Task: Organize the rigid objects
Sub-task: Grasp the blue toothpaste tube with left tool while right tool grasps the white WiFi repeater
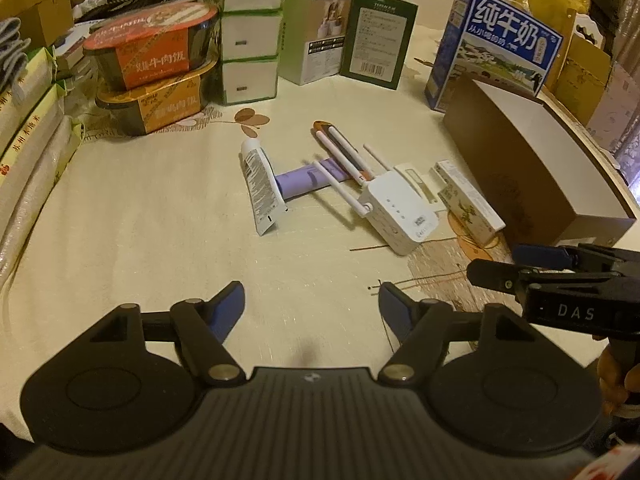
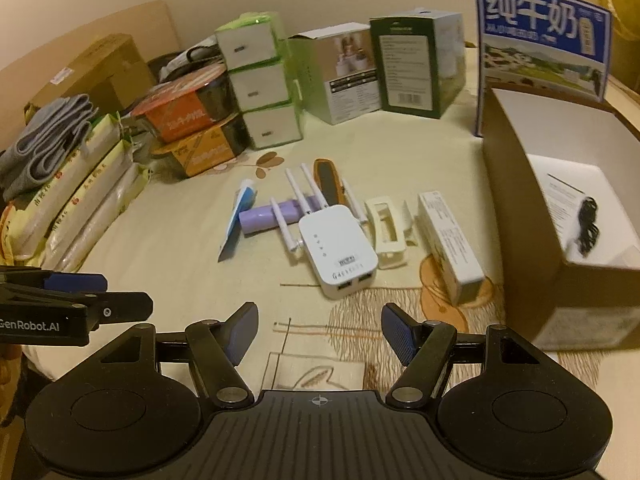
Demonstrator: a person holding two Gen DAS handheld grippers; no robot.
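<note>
A cluster of small items lies mid-table on the cream cloth: a white wifi repeater with antennas, a white tube, a purple cylinder, an orange-and-black piece, a cream plastic frame and a small white carton. An open brown box stands to their right, with a black cable inside. My left gripper and right gripper hover side by side, short of the cluster. Both are open and hold nothing.
Along the back stand a blue milk carton box, two green-and-white boxes and stacked tissue packs. Two stacked food bowls and several rice packs line the left side. A hand shows at the right edge.
</note>
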